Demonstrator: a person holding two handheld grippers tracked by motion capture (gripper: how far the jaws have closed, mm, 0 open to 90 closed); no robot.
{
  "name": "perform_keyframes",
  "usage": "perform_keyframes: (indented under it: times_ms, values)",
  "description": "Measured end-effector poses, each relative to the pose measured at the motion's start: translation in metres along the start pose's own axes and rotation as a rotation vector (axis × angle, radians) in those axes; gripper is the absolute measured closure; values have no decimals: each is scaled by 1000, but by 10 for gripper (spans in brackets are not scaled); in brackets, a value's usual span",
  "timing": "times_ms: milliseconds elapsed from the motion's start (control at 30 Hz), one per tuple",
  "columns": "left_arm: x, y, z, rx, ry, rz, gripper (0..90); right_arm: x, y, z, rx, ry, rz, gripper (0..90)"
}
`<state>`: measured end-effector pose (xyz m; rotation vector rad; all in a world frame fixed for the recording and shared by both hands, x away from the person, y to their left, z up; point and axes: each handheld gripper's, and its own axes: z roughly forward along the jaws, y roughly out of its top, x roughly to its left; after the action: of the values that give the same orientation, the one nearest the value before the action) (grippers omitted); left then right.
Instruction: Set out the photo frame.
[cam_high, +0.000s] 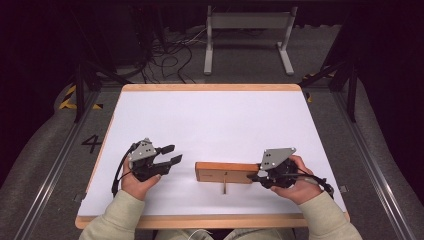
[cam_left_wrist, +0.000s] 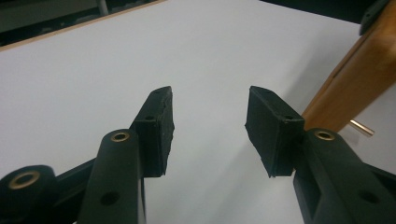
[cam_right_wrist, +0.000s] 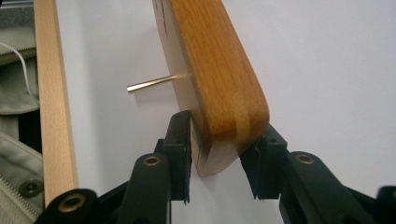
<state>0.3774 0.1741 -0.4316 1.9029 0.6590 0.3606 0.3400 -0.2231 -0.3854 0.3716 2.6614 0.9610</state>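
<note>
A wooden block (cam_high: 222, 171) lies lengthwise on the white table near its front, with a thin metal pin (cam_high: 225, 187) sticking out of its near face. My right gripper (cam_high: 254, 176) is at the block's right end. In the right gripper view the block (cam_right_wrist: 215, 60) runs away from the camera, and the right gripper (cam_right_wrist: 224, 135) has both pads against its end, shut on it. The pin (cam_right_wrist: 152, 84) points left there. My left gripper (cam_high: 174, 154) hovers left of the block, apart from it. Its jaws (cam_left_wrist: 210, 109) stand open with nothing between them. The block (cam_left_wrist: 359, 84) shows at the right edge.
The table has a white surface and a wooden rim (cam_high: 210, 87); its front edge (cam_right_wrist: 51, 93) runs close beside the block. A grey metal stand (cam_high: 247, 22) and loose cables (cam_high: 170, 55) sit on the floor beyond the table's far side.
</note>
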Motion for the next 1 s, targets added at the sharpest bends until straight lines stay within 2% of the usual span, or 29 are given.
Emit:
perform_keyframes:
  times_ms: [67, 133, 200, 300, 467, 600, 700, 733, 767, 800, 867, 900, 967, 1000]
  values:
    - [1, -1, 2, 13, 4, -4, 514, 6, 0, -2, 13, -10, -51, 664]
    - [2, -2, 3, 20, 4, -3, 513, 8, 0, -2, 17, -9, -57, 662]
    - [3, -2, 5, 25, 3, 2, 511, 14, 0, -2, 38, 6, -86, 641]
    - [2, -2, 7, 34, 1, -1, 507, 16, -1, 0, 49, 17, -91, 615]
    - [4, -3, 10, 55, 2, -28, 504, 18, -3, 2, 83, 21, -70, 575]
    - [6, -4, 11, 51, 3, -33, 501, 15, -8, 8, 109, 54, -17, 497]
    - [6, -4, 12, 58, 9, -29, 500, 11, -14, 14, 158, 56, 21, 501]
    - [6, -4, 12, 61, 8, -34, 500, 11, -14, 14, 158, 56, 21, 501]
    - [6, -4, 12, 61, 9, -37, 499, 9, -18, 16, 187, 66, 37, 554]
    - [6, -4, 12, 61, 9, -38, 499, 9, -18, 16, 187, 66, 37, 554]
    - [6, -4, 12, 61, 11, -40, 499, 7, -21, 17, 208, 78, 50, 628]
    - [6, -4, 12, 62, 11, -38, 500, 7, -21, 17, 213, 81, 50, 681]
    - [6, -4, 12, 65, 12, -34, 501, 7, -23, 17, 245, 125, 50, 816]
    - [6, -4, 12, 65, 12, -33, 501, 7, -23, 17, 245, 125, 50, 816]
